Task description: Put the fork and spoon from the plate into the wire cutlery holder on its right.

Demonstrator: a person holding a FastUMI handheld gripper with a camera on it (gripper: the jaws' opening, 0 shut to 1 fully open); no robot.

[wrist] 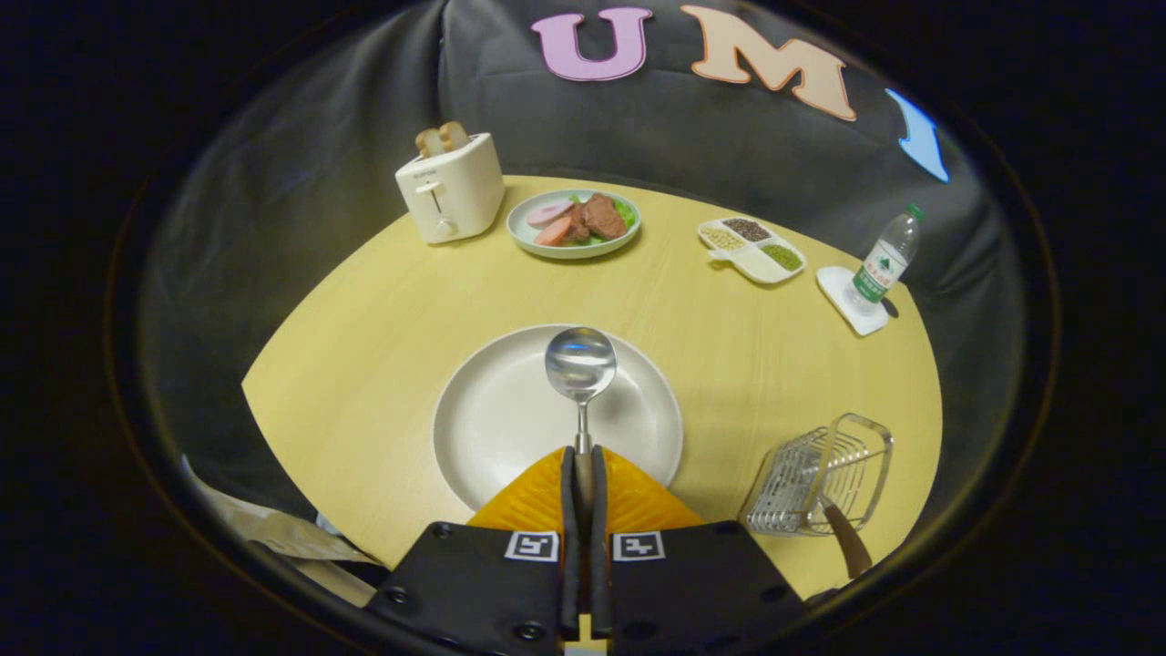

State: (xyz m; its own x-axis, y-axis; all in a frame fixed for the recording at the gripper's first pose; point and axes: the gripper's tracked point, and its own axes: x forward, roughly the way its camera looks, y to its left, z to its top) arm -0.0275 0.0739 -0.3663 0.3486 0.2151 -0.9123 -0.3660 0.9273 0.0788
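Spoon (pixel 580 364) is held by its handle, clamped between the closed fingers of the gripper (pixel 584 469), its polished round metal bowl raised over the plate (pixel 492 428). One brown-handled utensil, presumably the fork (pixel 845 539), is already seated in the wire cutlery holder (pixel 820 478) near the table's right edge, so half the task is judged done. Holder is made of thin chromed wire. Plate is smooth, matte cream, round, set near the front edge of the pale wood-grain table (pixel 383 310).
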